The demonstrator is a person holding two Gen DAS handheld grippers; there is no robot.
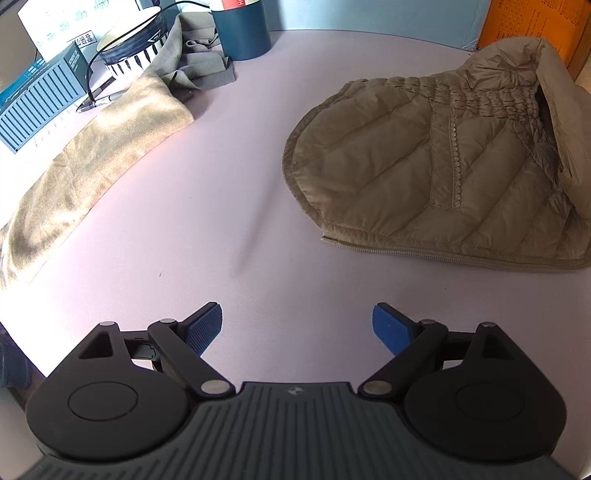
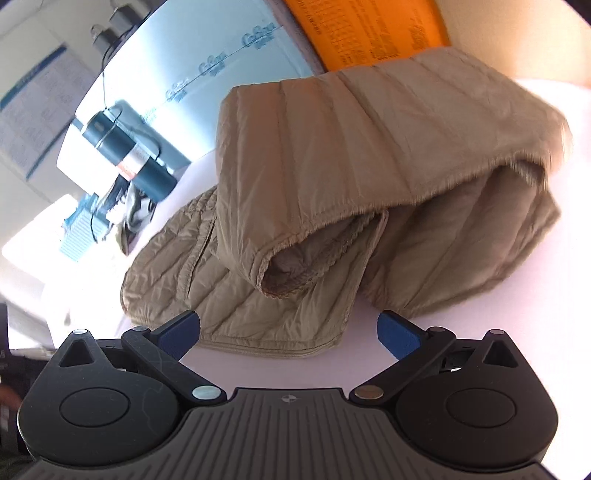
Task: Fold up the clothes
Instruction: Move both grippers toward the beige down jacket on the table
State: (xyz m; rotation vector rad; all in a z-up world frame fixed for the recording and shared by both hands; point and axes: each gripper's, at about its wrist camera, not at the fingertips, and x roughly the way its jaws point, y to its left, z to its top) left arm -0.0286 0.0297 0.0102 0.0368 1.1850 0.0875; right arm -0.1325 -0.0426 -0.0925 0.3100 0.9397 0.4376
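Note:
A khaki quilted puffer jacket (image 1: 436, 173) lies on the pale table at the right in the left wrist view, partly folded, zipper edge toward me. My left gripper (image 1: 297, 328) is open and empty, over bare table to the jacket's lower left. In the right wrist view the jacket (image 2: 332, 177) fills the middle, with a sleeve folded across its body and the cuff opening facing me. My right gripper (image 2: 290, 332) is open and empty, just in front of the jacket's zipper hem, its left finger (image 2: 181, 332) at the hem's edge.
A tan towel (image 1: 96, 151) lies along the table's left side. Behind it are a striped bowl (image 1: 136, 44), a blue ribbed box (image 1: 37, 96), a pen, a dark teal cup (image 1: 242, 29) and grey cloths. An orange box (image 1: 535, 26) stands at the back right.

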